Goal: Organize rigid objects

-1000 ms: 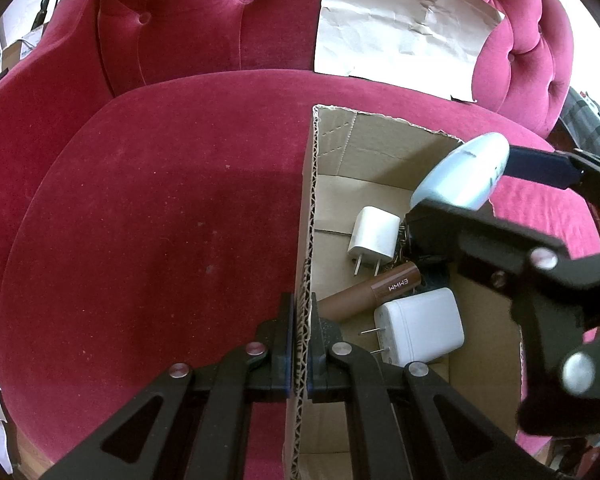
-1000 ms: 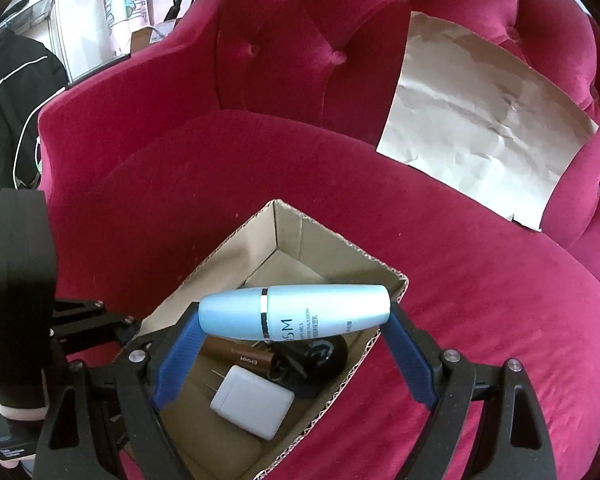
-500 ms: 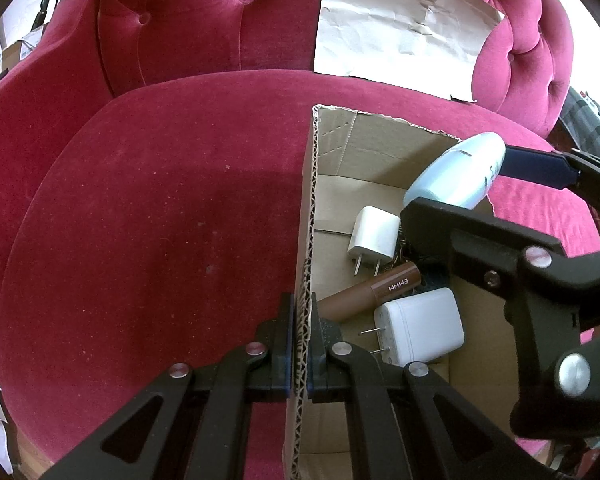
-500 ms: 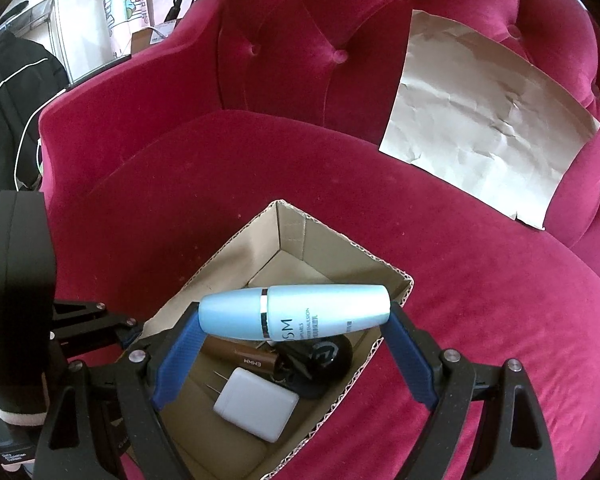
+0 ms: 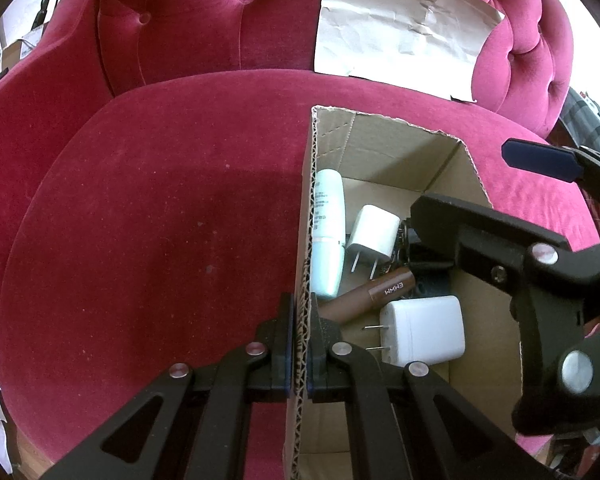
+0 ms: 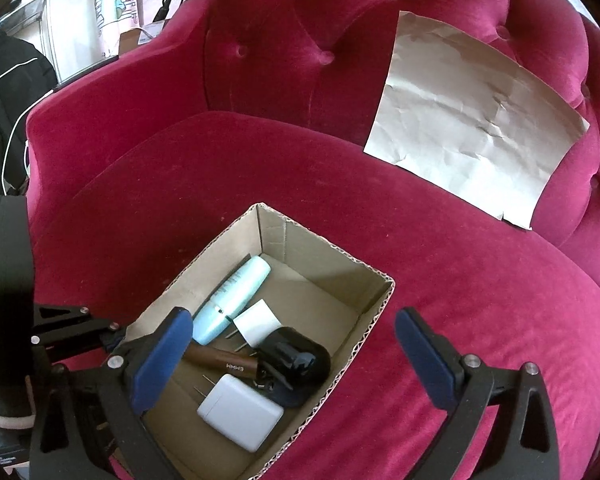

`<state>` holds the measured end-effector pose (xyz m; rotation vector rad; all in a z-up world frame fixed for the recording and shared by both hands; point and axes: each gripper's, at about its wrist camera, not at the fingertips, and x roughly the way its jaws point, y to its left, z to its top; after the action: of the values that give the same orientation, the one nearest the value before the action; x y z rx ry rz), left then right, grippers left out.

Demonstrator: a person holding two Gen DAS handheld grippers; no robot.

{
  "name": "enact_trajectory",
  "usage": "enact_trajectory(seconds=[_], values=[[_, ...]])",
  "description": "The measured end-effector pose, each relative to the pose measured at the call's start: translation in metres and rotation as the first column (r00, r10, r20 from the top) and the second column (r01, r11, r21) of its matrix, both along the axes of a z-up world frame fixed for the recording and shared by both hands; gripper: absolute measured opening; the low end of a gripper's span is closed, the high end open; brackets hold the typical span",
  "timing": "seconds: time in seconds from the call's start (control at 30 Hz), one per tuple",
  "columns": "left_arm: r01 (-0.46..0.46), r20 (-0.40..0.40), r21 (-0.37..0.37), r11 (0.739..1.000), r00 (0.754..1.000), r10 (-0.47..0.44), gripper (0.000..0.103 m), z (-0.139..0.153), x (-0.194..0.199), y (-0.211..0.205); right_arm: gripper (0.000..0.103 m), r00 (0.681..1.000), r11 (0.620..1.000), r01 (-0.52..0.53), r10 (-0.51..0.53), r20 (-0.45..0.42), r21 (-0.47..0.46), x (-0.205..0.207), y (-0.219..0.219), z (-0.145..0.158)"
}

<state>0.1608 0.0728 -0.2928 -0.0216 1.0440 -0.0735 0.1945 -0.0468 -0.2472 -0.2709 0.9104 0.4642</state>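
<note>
A cardboard box (image 5: 384,120) (image 6: 328,246) stands on the red seat. In it lie a light blue bottle (image 5: 328,236) (image 6: 232,300) along the left wall, a small white charger (image 5: 374,234) (image 6: 258,322), a brown tube (image 5: 376,292) (image 6: 220,362), a larger white charger (image 5: 424,330) (image 6: 240,410) and a black object (image 6: 296,356). My left gripper (image 5: 300,312) is shut on the box's near left wall. My right gripper (image 6: 292,320) (image 5: 466,178) hangs above the box, its jaws opening wide with nothing between them.
The red velvet armchair seat (image 5: 160,220) spreads left of the box. A crumpled sheet of paper (image 6: 472,132) (image 5: 400,28) leans on the backrest. A dark jacket (image 6: 4,100) hangs beyond the left armrest.
The right gripper has let go of the light blue bottle, which has dropped into the box and lies along its left wall. The left gripper has kept its hold on the wall.
</note>
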Motion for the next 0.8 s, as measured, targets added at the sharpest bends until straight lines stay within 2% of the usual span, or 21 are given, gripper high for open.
enact_trajectory(seconds=[0.8], values=[[-0.005,-0.006,0.014,1.000,1.000,0.005,0.004,0.001,0.002,-0.004,0.103,0.996,0.996,0.093,-0.093,-0.017,0.009,0.004,-0.025,0.002]])
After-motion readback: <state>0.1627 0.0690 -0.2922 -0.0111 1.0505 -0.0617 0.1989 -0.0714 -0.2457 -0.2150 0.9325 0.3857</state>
